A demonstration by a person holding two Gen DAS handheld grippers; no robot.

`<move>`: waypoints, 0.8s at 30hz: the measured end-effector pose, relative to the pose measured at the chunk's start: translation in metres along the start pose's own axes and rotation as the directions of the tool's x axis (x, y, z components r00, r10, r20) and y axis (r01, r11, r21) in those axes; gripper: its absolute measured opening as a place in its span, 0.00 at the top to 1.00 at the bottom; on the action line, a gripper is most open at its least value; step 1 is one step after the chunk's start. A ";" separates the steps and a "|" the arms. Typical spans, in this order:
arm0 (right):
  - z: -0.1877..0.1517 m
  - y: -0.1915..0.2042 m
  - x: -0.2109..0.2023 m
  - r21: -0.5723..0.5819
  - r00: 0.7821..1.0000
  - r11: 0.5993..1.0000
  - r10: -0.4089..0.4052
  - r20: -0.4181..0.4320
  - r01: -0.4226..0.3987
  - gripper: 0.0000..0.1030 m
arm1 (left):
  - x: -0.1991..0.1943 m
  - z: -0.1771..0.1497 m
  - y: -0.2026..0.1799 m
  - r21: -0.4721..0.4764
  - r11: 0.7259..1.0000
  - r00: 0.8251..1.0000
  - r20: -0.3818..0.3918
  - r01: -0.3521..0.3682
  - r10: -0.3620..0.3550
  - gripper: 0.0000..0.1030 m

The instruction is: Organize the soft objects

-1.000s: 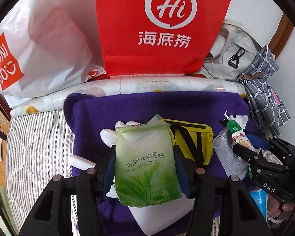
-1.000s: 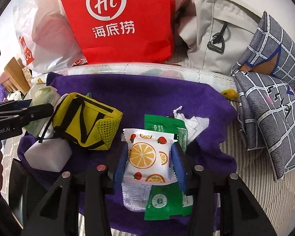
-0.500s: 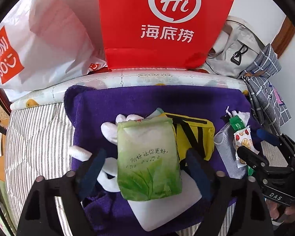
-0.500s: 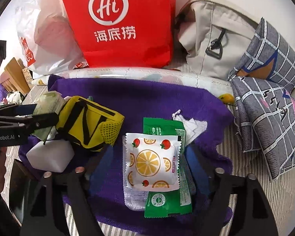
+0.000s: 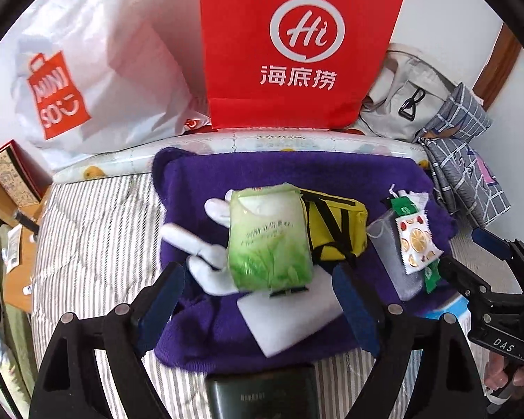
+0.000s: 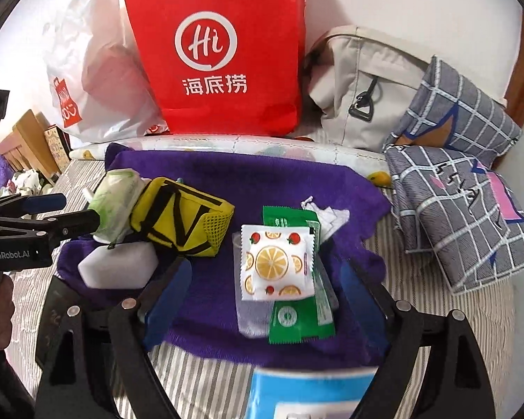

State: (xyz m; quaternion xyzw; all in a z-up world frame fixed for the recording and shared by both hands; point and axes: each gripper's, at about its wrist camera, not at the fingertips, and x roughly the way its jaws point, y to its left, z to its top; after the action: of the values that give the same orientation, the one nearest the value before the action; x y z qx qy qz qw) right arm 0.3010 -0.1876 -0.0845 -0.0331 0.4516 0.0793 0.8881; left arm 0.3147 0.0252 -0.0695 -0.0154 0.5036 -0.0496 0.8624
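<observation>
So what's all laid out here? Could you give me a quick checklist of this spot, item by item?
Surface: purple towel spread on a striped sheet.
Job's things: green tissue pack leaning on a yellow pouch; white block in front; orange-print packet lying on a green sachet.
Clutter: white plush beside the tissue pack; blue-and-white box at the near edge.
Grippers: left gripper open, holding nothing; right gripper open, holding nothing.
Cables: nothing seen.
Surroundings: red bag, white bag, grey backpack, checked cloth behind.
</observation>
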 end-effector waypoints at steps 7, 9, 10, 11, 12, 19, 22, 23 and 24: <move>-0.018 0.007 -0.046 0.007 0.999 1.000 0.021 0.041 -0.022 0.16 | -0.047 -0.027 -0.008 -0.009 1.000 0.997 0.068 -0.026 0.026 0.17; -0.027 0.008 -0.064 0.007 0.998 1.000 0.009 0.067 -0.009 0.16 | -0.062 -0.037 -0.013 -0.010 0.999 0.995 0.096 -0.037 0.038 0.17; -0.033 0.009 -0.074 0.009 0.997 1.000 0.013 0.075 -0.014 0.16 | -0.069 -0.043 -0.016 -0.012 0.999 0.993 0.109 -0.039 0.041 0.17; -0.037 0.008 -0.080 0.010 0.997 1.000 0.017 0.078 -0.018 0.16 | -0.076 -0.048 -0.018 -0.013 0.999 0.992 0.121 -0.037 0.039 0.17; -0.043 0.008 -0.089 0.013 0.996 1.000 0.015 0.084 -0.016 0.16 | -0.086 -0.055 -0.021 -0.011 0.999 0.990 0.134 -0.033 0.034 0.17; -0.089 0.015 -0.137 -0.010 0.995 0.999 -0.031 0.097 0.032 0.09 | -0.130 -0.096 -0.040 0.004 0.998 0.978 0.200 -0.059 0.057 0.16; -0.108 0.017 -0.155 0.001 0.993 0.999 -0.045 0.112 0.046 0.07 | -0.146 -0.114 -0.047 0.003 0.999 0.975 0.219 -0.050 0.048 0.12; -0.114 0.017 -0.160 0.006 0.991 0.999 -0.054 0.119 0.054 0.05 | -0.153 -0.122 -0.050 0.004 0.999 0.972 0.231 -0.048 0.046 0.12; -0.120 0.017 -0.165 0.012 0.991 0.998 -0.059 0.124 0.058 0.04 | -0.158 -0.128 -0.051 0.002 0.999 0.970 0.237 -0.051 0.049 0.11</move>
State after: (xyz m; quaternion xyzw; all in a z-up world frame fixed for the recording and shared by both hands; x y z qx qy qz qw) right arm 0.1066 -0.2045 -0.0217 -0.0377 0.3948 0.0533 0.9165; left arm 0.1228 -0.0069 0.0082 -0.0049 0.3971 -0.0278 0.9173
